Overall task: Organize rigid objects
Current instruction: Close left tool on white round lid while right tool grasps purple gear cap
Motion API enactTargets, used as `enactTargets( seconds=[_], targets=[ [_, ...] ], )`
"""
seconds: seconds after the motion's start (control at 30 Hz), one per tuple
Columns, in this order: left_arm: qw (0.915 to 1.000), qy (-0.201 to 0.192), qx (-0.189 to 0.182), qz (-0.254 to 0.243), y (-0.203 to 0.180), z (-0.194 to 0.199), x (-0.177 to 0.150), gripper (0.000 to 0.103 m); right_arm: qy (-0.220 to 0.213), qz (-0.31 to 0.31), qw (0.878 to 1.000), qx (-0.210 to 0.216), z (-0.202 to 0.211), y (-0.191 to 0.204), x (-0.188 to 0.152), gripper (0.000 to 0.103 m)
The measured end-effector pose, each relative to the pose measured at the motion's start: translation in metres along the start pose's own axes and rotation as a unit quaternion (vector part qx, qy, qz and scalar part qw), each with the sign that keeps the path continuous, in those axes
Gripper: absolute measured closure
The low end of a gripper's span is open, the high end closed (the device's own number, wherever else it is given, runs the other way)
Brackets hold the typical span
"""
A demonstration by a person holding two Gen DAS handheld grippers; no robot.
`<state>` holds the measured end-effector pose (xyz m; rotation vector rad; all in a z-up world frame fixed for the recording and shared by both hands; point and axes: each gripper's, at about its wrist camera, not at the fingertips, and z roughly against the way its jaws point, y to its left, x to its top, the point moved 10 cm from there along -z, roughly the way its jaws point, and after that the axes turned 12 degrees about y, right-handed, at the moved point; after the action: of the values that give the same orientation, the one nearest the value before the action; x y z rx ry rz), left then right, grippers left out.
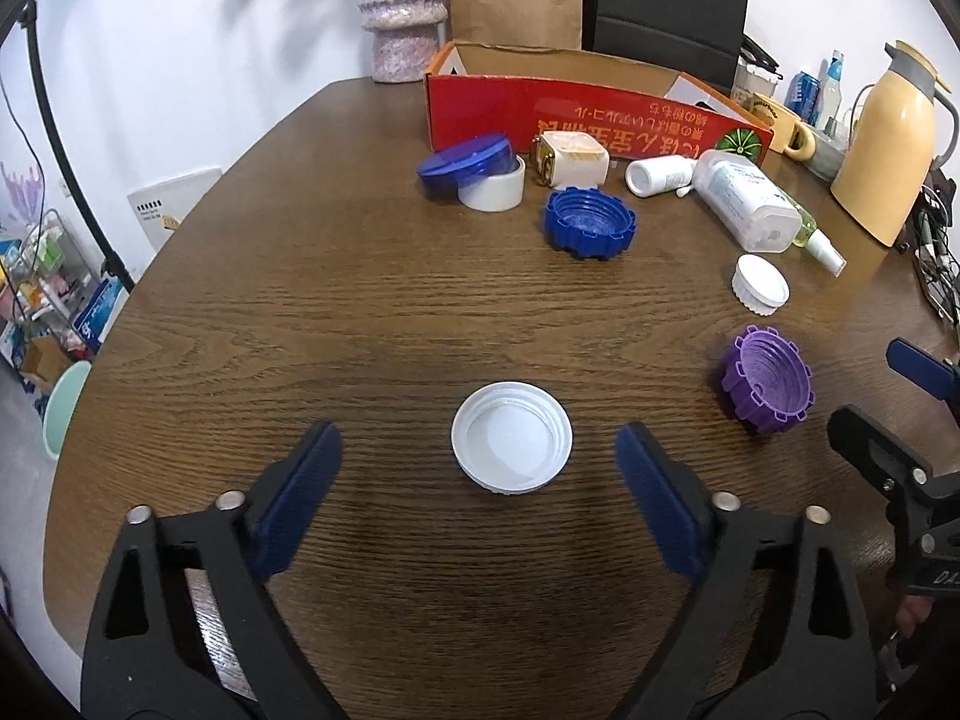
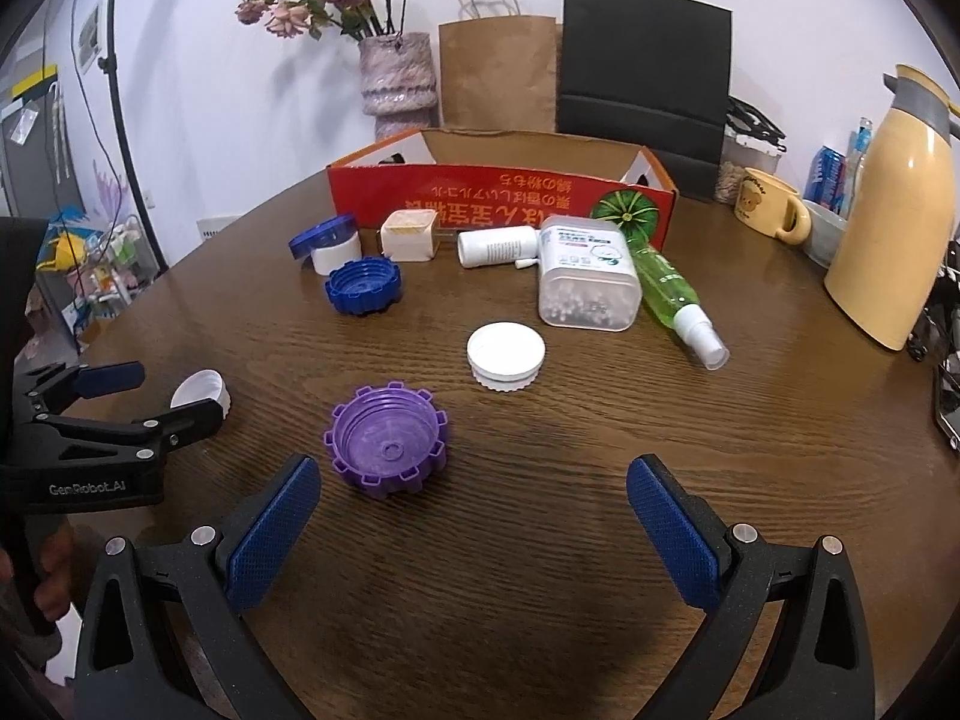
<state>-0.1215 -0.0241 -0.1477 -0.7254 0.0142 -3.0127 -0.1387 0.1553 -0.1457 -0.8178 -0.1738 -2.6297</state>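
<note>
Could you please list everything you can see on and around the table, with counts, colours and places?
Flat lid: 1, white, open side up, between the left fingers.
Toothed caps: 2, purple near the right gripper, blue farther back.
Ribbed cap: 1, white, mid-table.
Round tub: 1, white, blue lid leaning on it.
Boxy container: 1, cream, before the box.
Bottles lying down: 3, white, clear with white contents, green spray.
Cardboard box: 1, red, rear.
Thermos: 1, yellow, right edge.
Mug: 1, yellow.
Vase: 1, pinkish.
Paper bags: 2, brown, black.
Table: brown wood.
Left gripper: open.
Right gripper: open.
</note>
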Motion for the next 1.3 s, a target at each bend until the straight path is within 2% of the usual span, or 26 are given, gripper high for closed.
enactTargets(
  seconds=[0.17, 0.23, 0.37, 0.43, 0.83, 1.2, 1.27, 1.3],
  targets=[
    [0.9999, 0.009, -0.011, -0.005, -0.004, -0.004, -0.001, 0.034, 0.013, 0.013, 1.0, 0.002, -0.008, 0.007, 0.003, 0.0],
    [0.9998, 0.014, -0.013, -0.005, -0.004, -0.007, -0.002, 0.047, 0.02, 0.017, 1.0, 0.004, -0.012, 0.01, 0.002, 0.0],
    [0.9998, 0.017, -0.013, -0.002, -0.002, -0.01, -0.001, 0.056, 0.031, 0.023, 0.999, 0.008, -0.018, 0.014, 0.002, 0.0],
    [0.9998, 0.016, -0.012, -0.001, -0.002, -0.01, 0.0, 0.066, 0.036, 0.025, 0.999, 0.009, -0.021, 0.015, 0.003, 0.0],
    [0.9998, 0.008, -0.02, 0.006, 0.0, -0.007, 0.005, 0.066, 0.073, 0.023, 0.997, 0.015, -0.043, 0.021, 0.008, 0.0],
    [0.9998, 0.002, -0.018, 0.012, 0.004, -0.007, 0.01, 0.066, 0.085, 0.021, 0.996, 0.02, -0.055, 0.025, 0.013, 0.0],
    [0.9998, 0.001, -0.017, 0.013, 0.004, -0.006, 0.011, 0.066, 0.083, 0.023, 0.996, 0.022, -0.055, 0.027, 0.014, 0.007],
    [0.9998, 0.001, -0.017, 0.012, 0.005, -0.006, 0.011, 0.066, 0.083, 0.024, 0.996, 0.024, -0.055, 0.028, 0.013, 0.016]
  ],
)
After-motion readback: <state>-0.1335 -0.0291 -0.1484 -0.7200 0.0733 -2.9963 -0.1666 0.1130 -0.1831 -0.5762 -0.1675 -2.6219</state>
